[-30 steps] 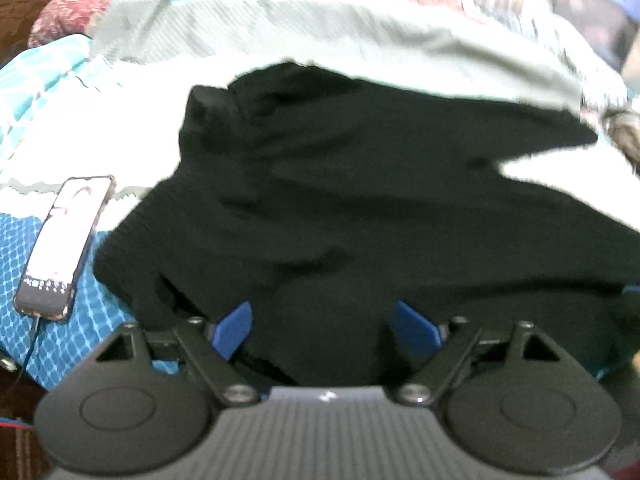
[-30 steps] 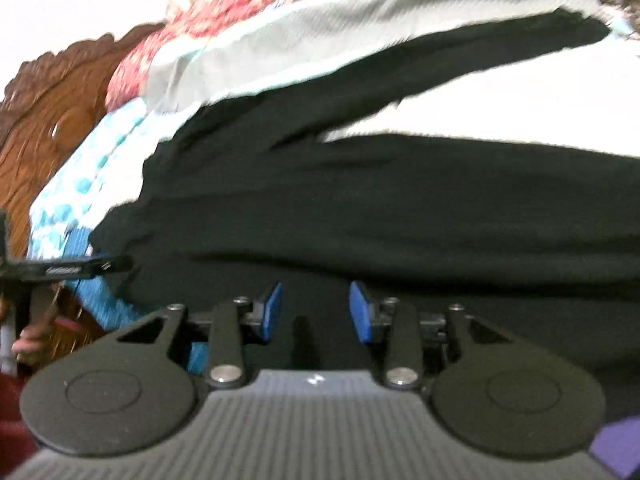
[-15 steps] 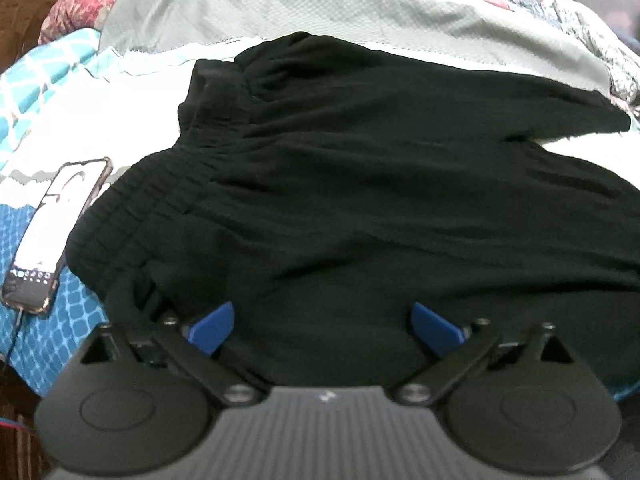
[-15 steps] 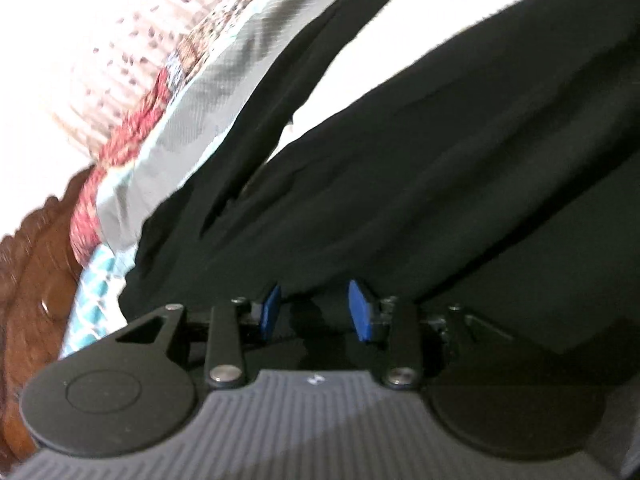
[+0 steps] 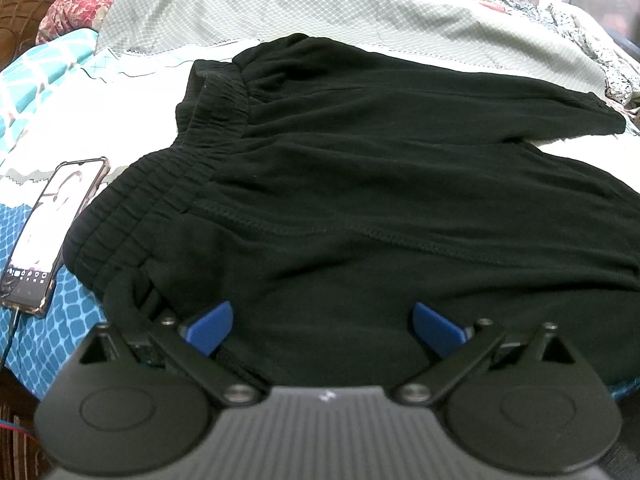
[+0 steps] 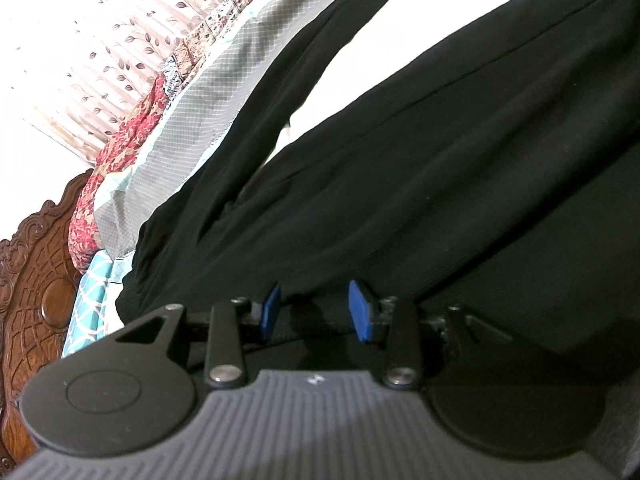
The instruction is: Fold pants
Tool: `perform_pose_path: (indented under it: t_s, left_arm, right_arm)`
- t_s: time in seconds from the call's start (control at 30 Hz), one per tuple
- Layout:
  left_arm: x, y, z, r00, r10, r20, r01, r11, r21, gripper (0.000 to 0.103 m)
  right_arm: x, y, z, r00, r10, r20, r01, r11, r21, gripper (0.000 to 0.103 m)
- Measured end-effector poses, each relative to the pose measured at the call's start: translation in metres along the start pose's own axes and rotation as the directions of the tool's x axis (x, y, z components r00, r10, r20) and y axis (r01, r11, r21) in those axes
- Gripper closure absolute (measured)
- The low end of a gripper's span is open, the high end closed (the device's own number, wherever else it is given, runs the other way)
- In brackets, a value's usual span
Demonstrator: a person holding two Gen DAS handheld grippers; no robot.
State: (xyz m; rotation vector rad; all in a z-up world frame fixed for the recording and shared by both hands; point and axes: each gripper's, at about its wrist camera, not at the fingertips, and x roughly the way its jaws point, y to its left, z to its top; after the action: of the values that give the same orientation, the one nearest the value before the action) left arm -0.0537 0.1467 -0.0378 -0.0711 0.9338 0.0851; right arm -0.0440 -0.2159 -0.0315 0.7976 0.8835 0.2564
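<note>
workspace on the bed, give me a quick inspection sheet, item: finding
surface: bed cover, white middle, teal patterned edge.
job's things: black pants spread flat, waistband toward the phone, legs apart.
clutter: phone, screen lit, beside the waistband.
grippers: left gripper open, jaws just widened over the fabric; right gripper part open, cloth between the pads, grip unclear.
cables: thin cable from the phone.
surroundings: carved wooden headboard, floral curtain.

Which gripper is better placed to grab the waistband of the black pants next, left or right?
Left, probably. The left gripper sits open just short of the pants, with the elastic waistband close on its left side. The right gripper is over a pant leg, further from the waistband.
</note>
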Motion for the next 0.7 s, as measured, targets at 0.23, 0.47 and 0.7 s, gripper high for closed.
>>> perform_pose_path:
  t_s: [0.23,0.47,0.7]
  left_arm:
    - [0.0003,0.0003,-0.0003,1.000,-0.001,-0.001,0.001,1.000,0.001,0.003]
    - [0.0001,0.0000,-0.0009,1.000,0.000,-0.003,0.000,1.000,-0.005,0.001]
    - [0.0016,0.0004,0.0006,1.000,0.002,-0.011,-0.002,1.000,-0.030,0.000]
  right_arm:
    - [-0.0001,-0.0006,-0.0006,1.000,0.001,0.001,-0.001,1.000,0.001,0.062]
    - [-0.0001,0.0003,-0.0011,1.000,0.001,0.002,-0.001,1.000,0.002,0.062]
    - [-0.0029,-0.0024,0.0009,1.000,0.008,-0.006,-0.008,1.000,0.003,0.062]
